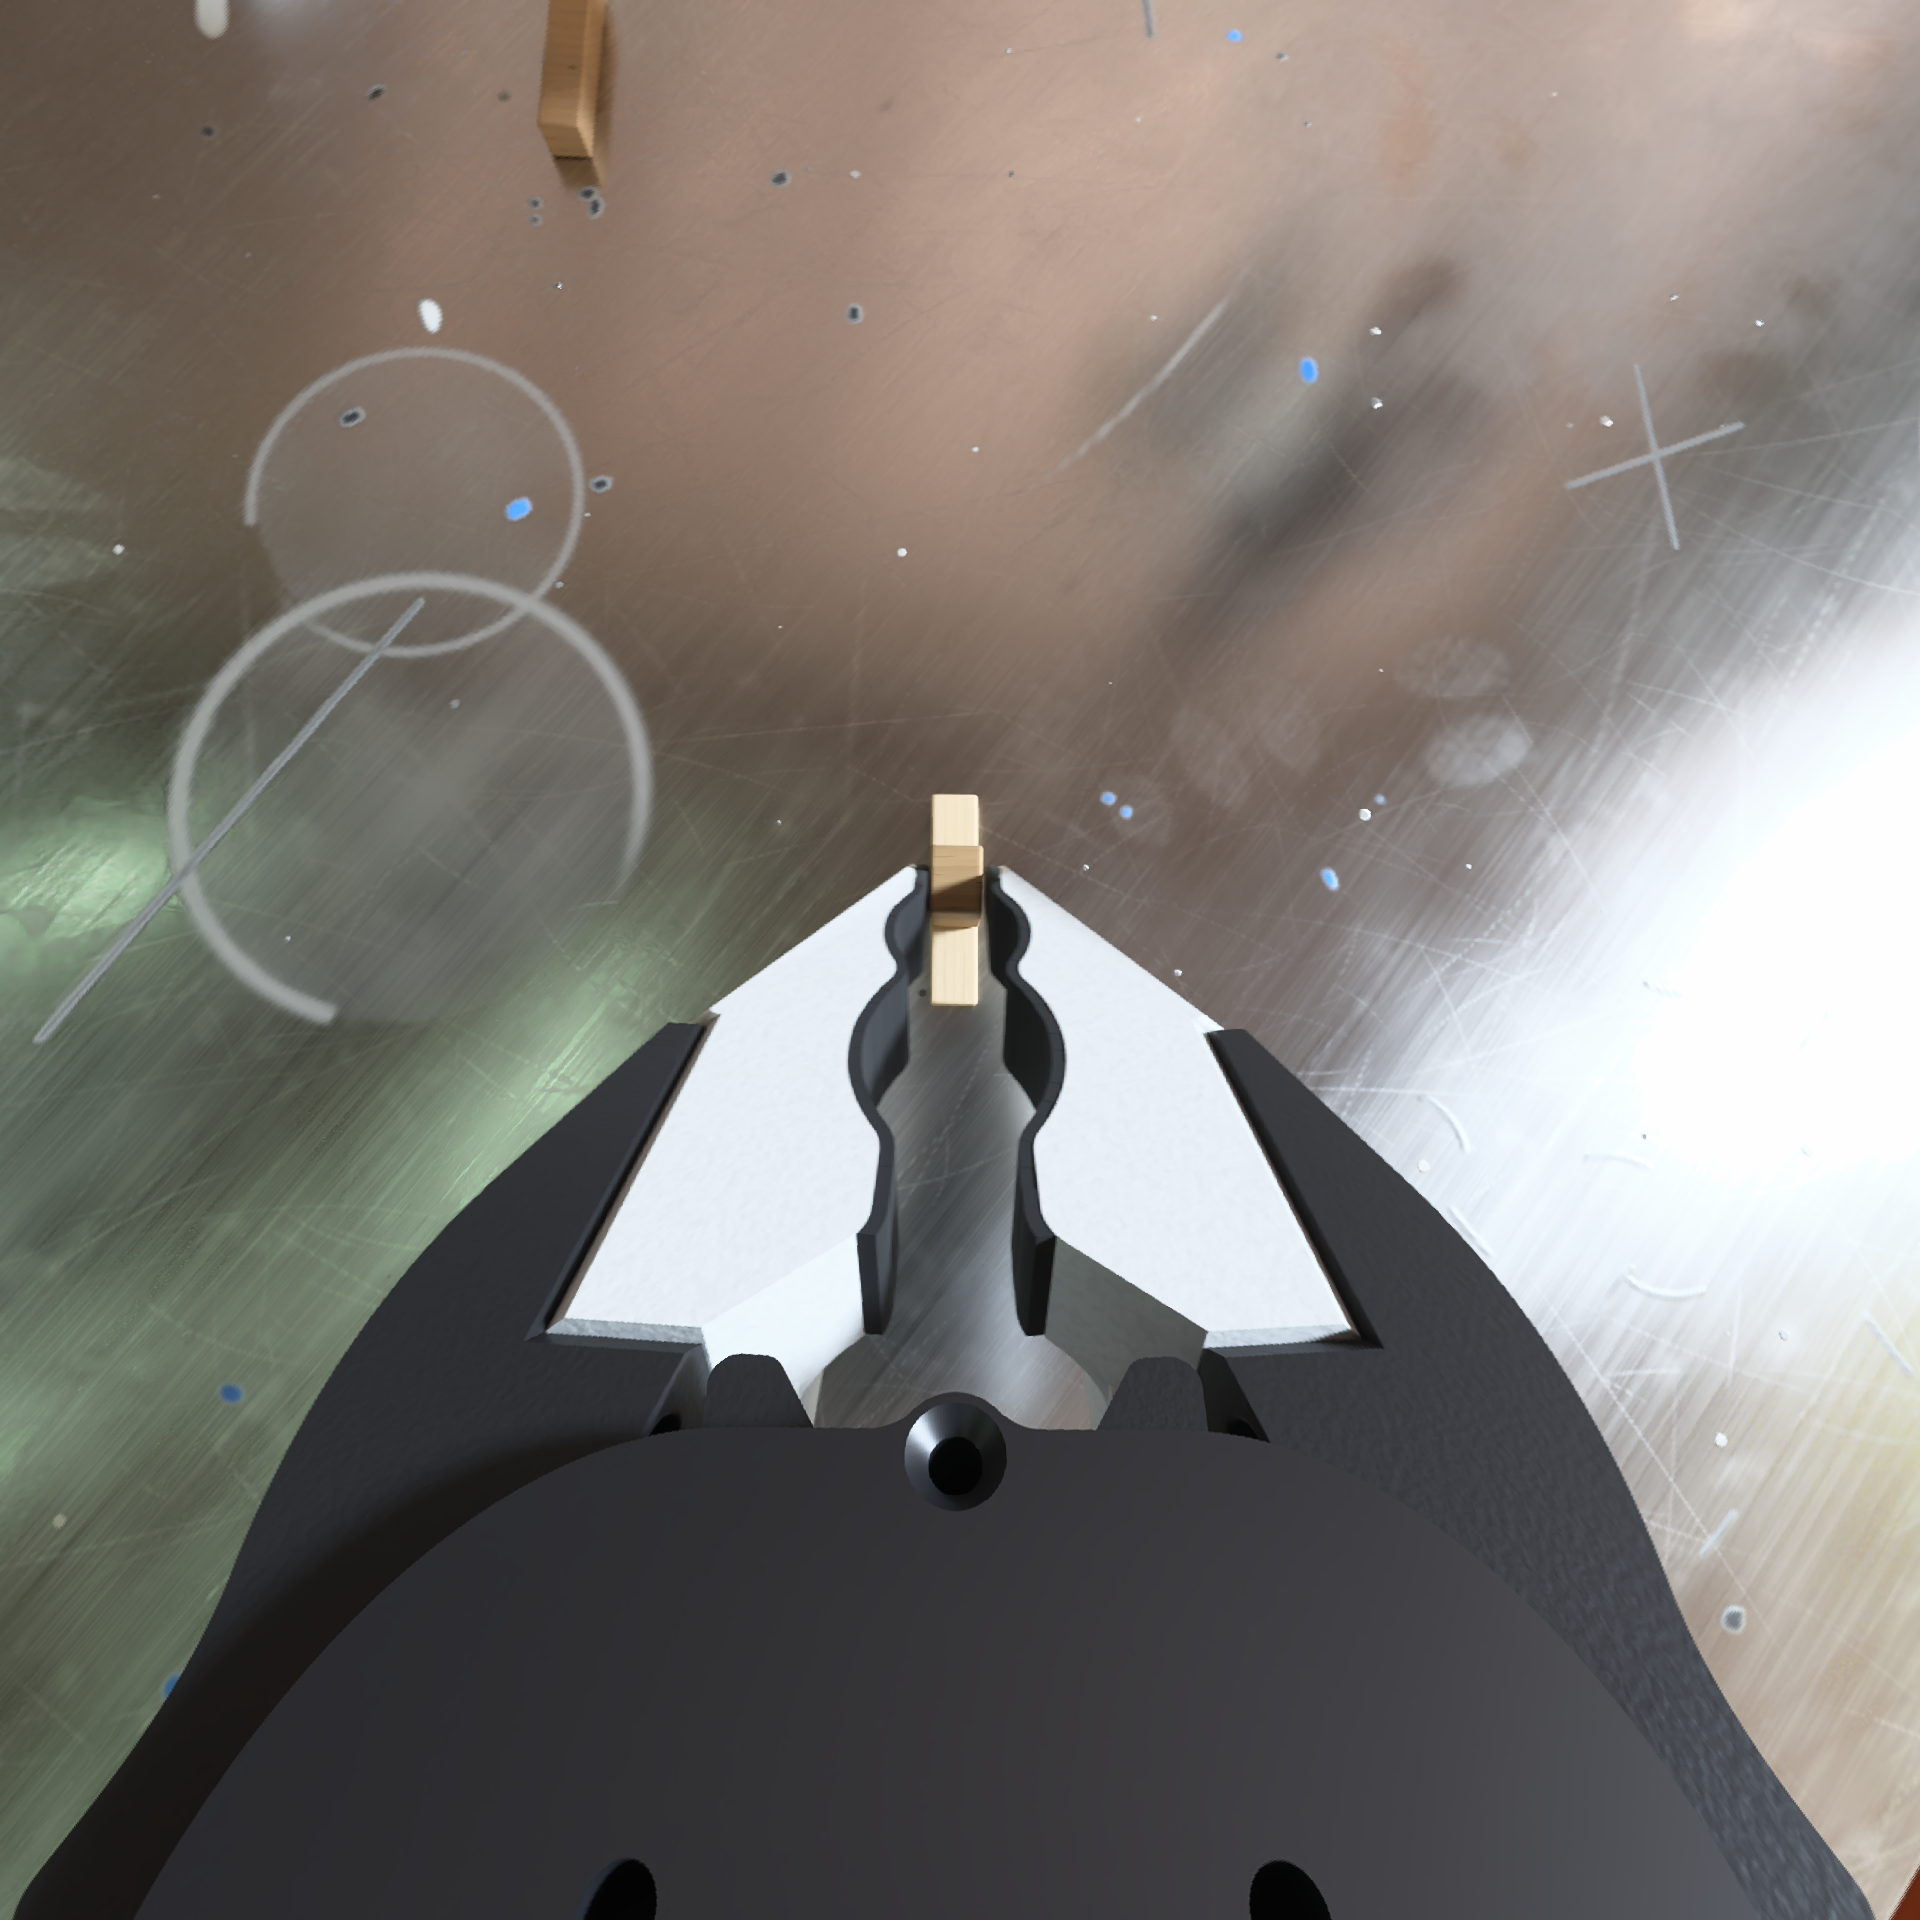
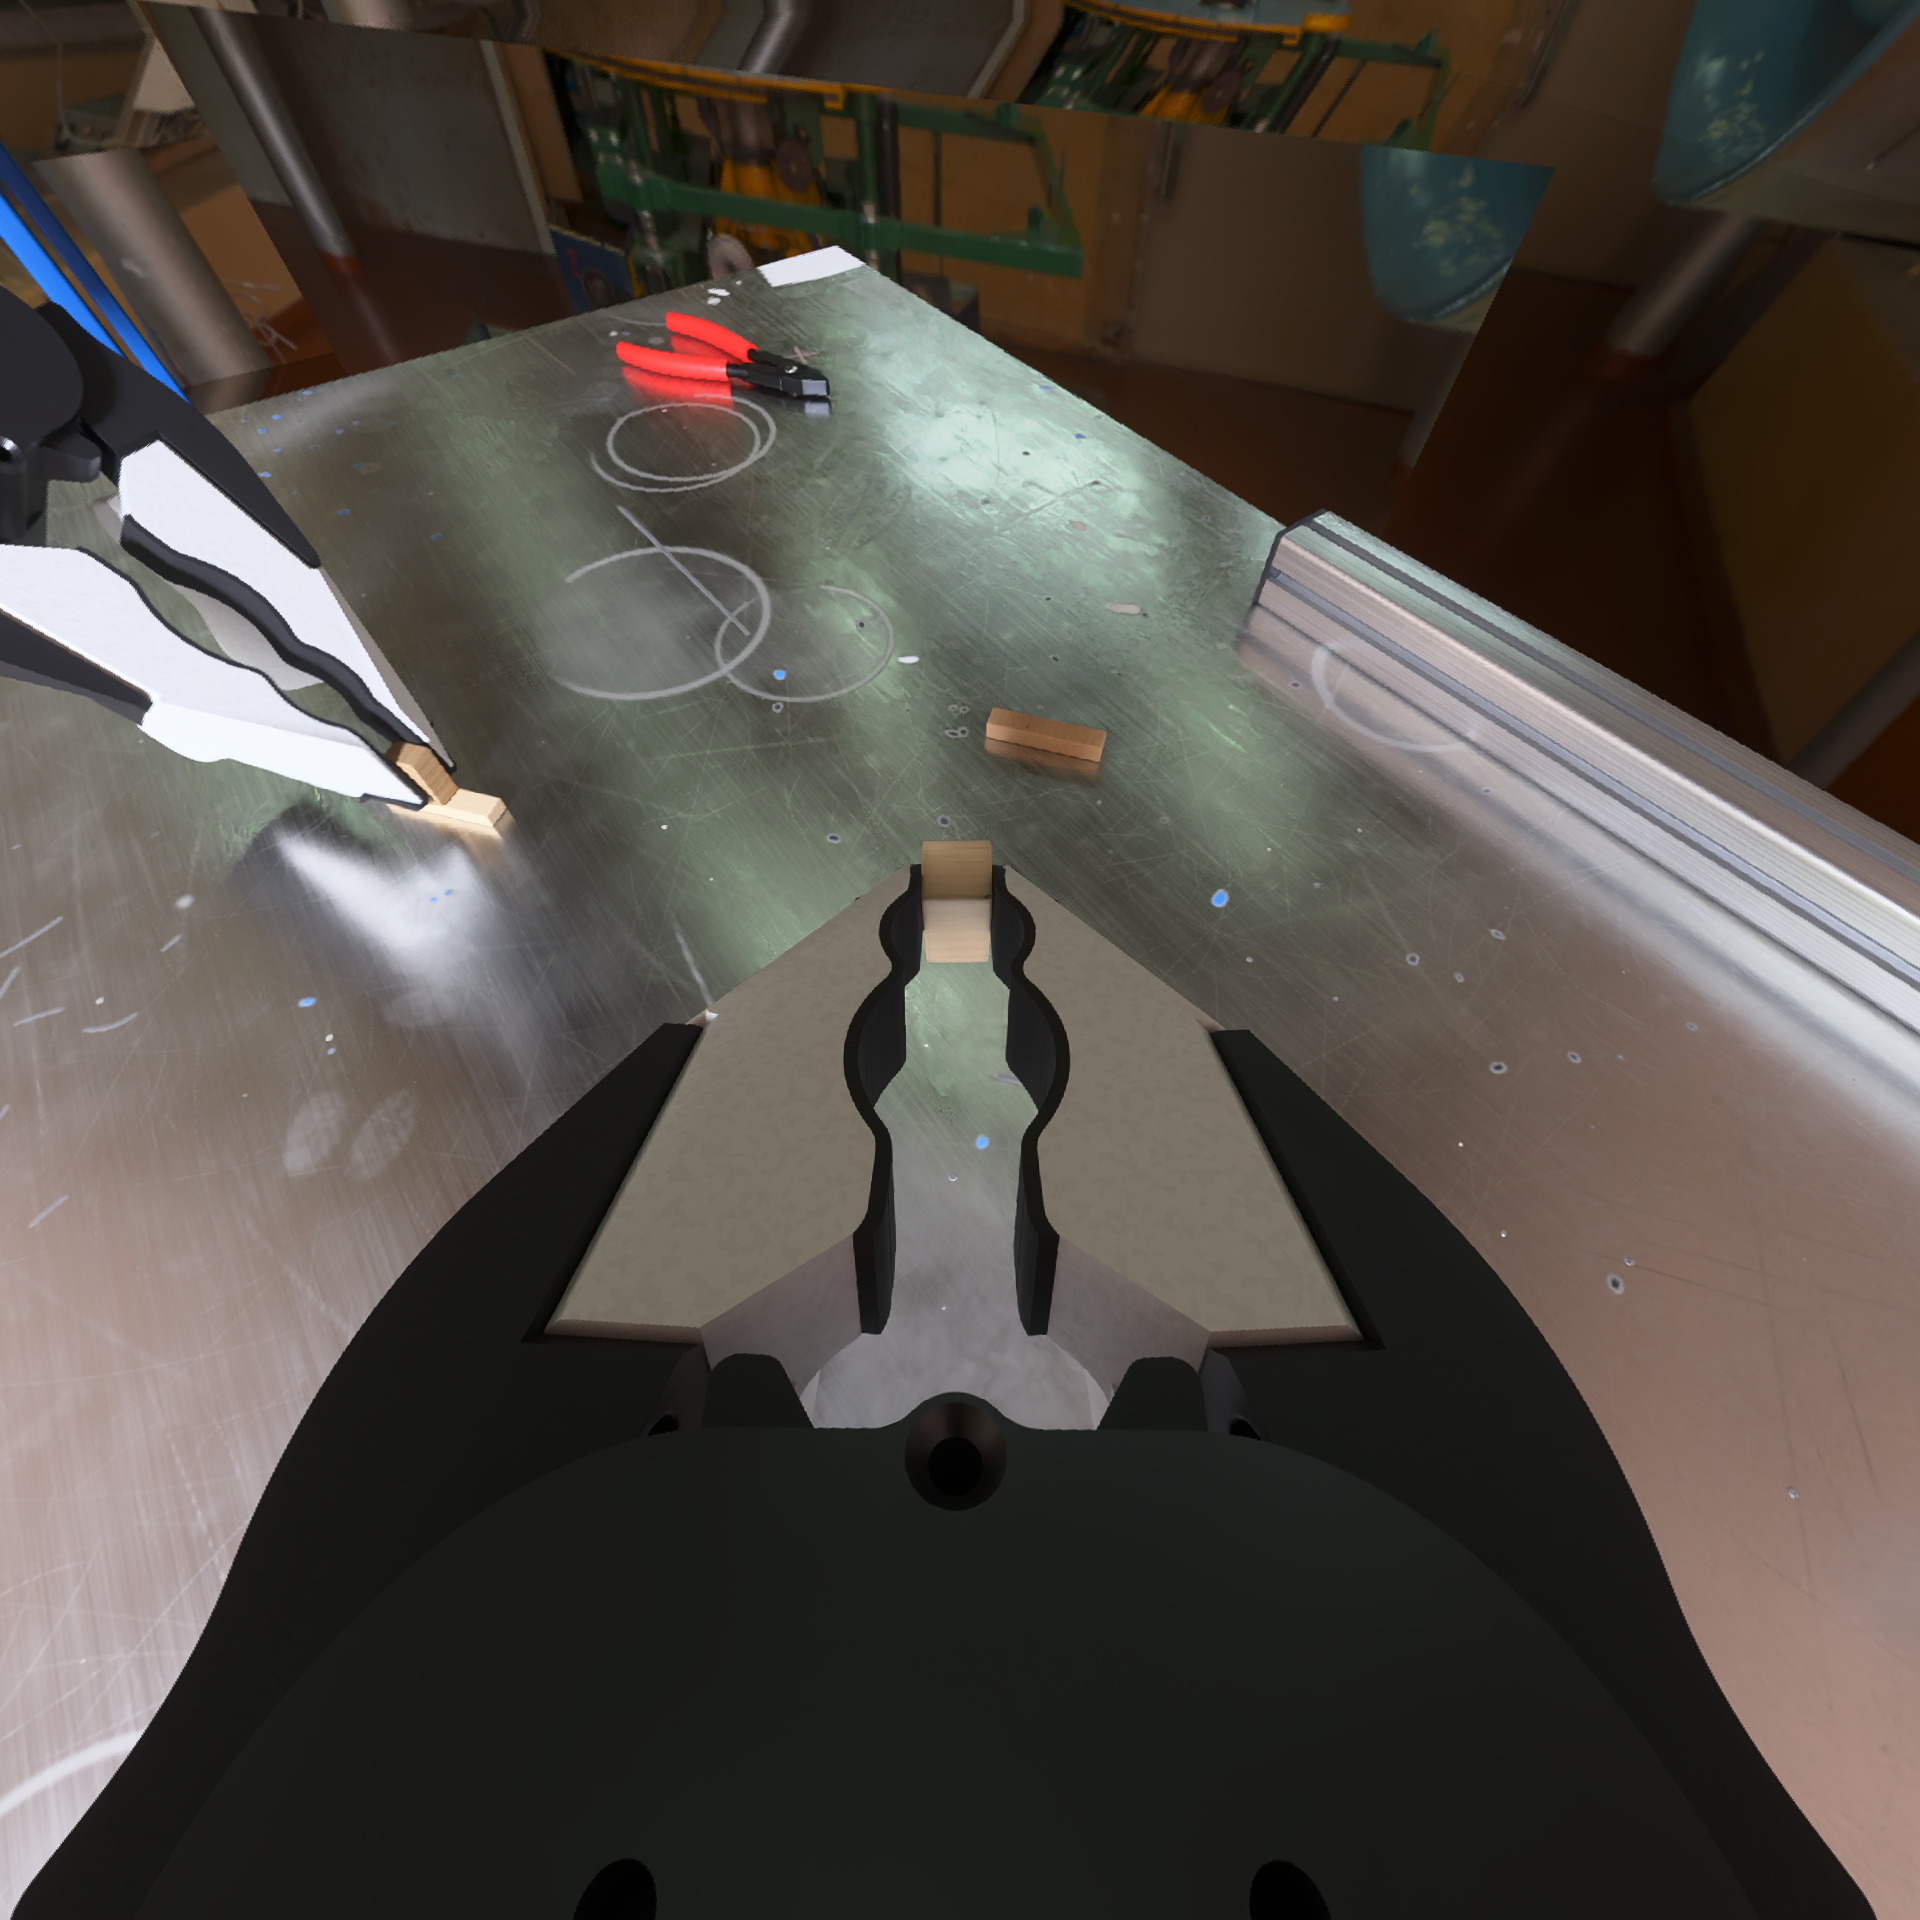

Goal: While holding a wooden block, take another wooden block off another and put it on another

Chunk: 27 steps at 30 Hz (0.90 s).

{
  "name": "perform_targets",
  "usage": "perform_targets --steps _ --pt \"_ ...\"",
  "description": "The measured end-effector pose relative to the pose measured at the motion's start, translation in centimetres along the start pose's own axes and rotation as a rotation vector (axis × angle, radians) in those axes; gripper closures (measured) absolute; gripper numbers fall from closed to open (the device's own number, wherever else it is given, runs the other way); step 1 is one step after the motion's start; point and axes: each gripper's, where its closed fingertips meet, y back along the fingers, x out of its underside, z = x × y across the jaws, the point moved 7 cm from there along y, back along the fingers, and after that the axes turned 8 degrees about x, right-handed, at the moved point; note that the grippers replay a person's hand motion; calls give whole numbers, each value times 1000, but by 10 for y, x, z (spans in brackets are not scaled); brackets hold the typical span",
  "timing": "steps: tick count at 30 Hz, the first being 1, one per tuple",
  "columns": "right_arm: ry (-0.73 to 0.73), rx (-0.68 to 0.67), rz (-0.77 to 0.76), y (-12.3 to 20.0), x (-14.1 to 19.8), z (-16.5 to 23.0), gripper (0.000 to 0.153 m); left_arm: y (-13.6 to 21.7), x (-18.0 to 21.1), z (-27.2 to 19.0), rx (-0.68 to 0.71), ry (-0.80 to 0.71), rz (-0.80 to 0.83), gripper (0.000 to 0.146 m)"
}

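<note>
Upper wooden block (image 1: 957, 891), clamped at the tips of the left gripper (image 1: 956, 883), sits crosswise on a paler lower block (image 1: 955, 966) that lies flat on the metal table (image 1: 1143, 520); in the right wrist view the same pair appears at far left, upper block (image 2: 424, 767) over lower block (image 2: 476, 806), gripper (image 2: 421, 774) descending on it from the left. The right gripper (image 2: 957, 894) is clenched on a second block (image 2: 956, 899) (the held piece). The likely destination, a third block (image 2: 1044, 735), lies flat beyond and to the right of the lower block, its long axis running roughly left-right in that view, well apart from the left gripper and nearer the right one. Beyond it: red pliers (image 2: 722, 358), an aluminium rail (image 2: 1558, 707) along the right edge. Table scratched, with chalk circles (image 2: 686, 442); workshop machinery behind.
</note>
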Motion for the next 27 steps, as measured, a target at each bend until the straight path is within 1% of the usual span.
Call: perform_targets --steps 3,5,7,9,11,12,15,18,20,22,24,27 --pt "11 -1 1 0 0 1 141 1 1 -2 16 -28 -2 109" --pt "22 -5 0 0 -1 2 141 3 3 -4 4 -62 6 101" --pt "39 -18 -6 1 -3 6 141 8 5 -5 -1 -66 -5 97" --pt "45 -64 1 -2 -3 12 141 13 8 -4 5 -52 -21 96" --pt "70 -132 61 -9 0 23 141 18 10 -2 -1 -39 -30 96" --pt "106 -146 97 -14 1 29 141 20 12 -2 -3 -35 -34 96" --pt "223 -152 201 -27 3 43 141 24 16 -1 7 -16 -53 97" --pt "253 -206 266 -42 6 49 141 25 19 0 17 -12 -70 98" --pt "292 -197 316 -51 10 47 141 26 20 1 15 -20 -74 98" --pt "285 -212 334 -56 12 45 141 29 19 2 20 -24 -89 101" --pt "256 -254 333 -59 13 44 141 31 18 3 37 -22 -111 105" --pt "267 -255 363 -66 18 45 141 31 16 2 50 -34 -126 112"
